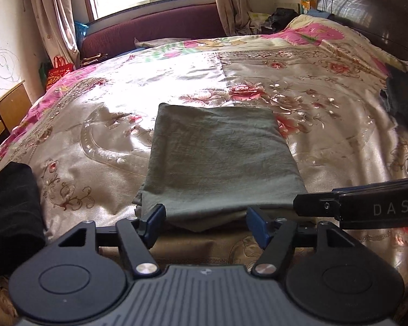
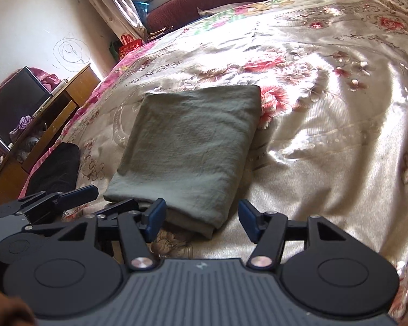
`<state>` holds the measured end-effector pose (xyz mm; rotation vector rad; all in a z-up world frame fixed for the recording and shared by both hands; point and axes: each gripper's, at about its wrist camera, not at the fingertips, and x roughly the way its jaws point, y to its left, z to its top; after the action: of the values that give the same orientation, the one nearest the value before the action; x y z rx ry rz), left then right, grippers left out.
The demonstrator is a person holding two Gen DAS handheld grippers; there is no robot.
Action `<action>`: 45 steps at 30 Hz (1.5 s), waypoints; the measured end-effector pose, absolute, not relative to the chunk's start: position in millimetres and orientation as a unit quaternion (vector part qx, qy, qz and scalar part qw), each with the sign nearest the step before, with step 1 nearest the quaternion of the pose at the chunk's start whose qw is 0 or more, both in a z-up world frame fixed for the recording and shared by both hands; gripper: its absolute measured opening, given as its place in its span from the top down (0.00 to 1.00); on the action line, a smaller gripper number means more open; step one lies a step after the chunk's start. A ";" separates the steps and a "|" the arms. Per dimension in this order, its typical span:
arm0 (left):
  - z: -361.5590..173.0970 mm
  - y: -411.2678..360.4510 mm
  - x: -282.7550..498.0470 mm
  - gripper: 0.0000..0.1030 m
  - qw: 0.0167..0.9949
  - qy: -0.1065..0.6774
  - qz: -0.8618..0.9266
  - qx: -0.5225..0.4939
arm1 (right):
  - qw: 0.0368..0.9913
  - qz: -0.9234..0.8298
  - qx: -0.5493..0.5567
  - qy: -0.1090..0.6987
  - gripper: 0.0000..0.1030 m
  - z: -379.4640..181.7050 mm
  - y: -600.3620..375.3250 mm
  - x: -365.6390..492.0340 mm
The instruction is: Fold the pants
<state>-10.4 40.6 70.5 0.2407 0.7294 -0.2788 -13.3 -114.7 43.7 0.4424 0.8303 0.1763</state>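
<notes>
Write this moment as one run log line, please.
pants: grey-green pants folded, flat on floral bedspread | left gripper: open, holding nothing, at near edge | right gripper: open, holding nothing | stage: fold looks done

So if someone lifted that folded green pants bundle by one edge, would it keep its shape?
Probably not. The folded green pants are soft, wrinkled cloth in loose layers, so they would likely droop and unfold. The shiny bedspread looks slick, so a push may slide the bundle whole.

White letters "DAS" read on the black body of the right gripper [image 1: 315,206], seen at the right edge of the left wrist view. Red bag [image 1: 59,71] by the wall has print, too small to read. Nothing else legible.
</notes>
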 end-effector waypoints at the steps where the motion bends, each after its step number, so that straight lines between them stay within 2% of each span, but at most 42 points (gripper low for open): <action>1: 71.1 40.9 -13.4 0.22 0.919 0.353 -0.133 0.115 | 0.887 0.084 0.214 0.400 0.42 43.4 -114.8 -16.2; 8: 71.8 49.8 -21.5 0.12 0.924 0.357 -0.112 0.078 | 0.894 0.082 0.205 0.389 0.41 49.0 -113.0 -28.5; 19: 66.0 50.7 -28.7 0.00 0.929 0.352 -0.076 0.080 | 0.893 0.085 0.203 0.392 0.41 45.2 -111.7 -33.3; 45: 52.3 52.9 -38.3 0.00 0.927 0.360 -0.062 0.087 | 0.887 0.087 0.183 0.414 0.41 37.4 -103.8 -39.4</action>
<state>-38.3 52.9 52.3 0.1787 0.7389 -0.1280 -39.4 -103.8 37.4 0.3802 0.8608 0.1806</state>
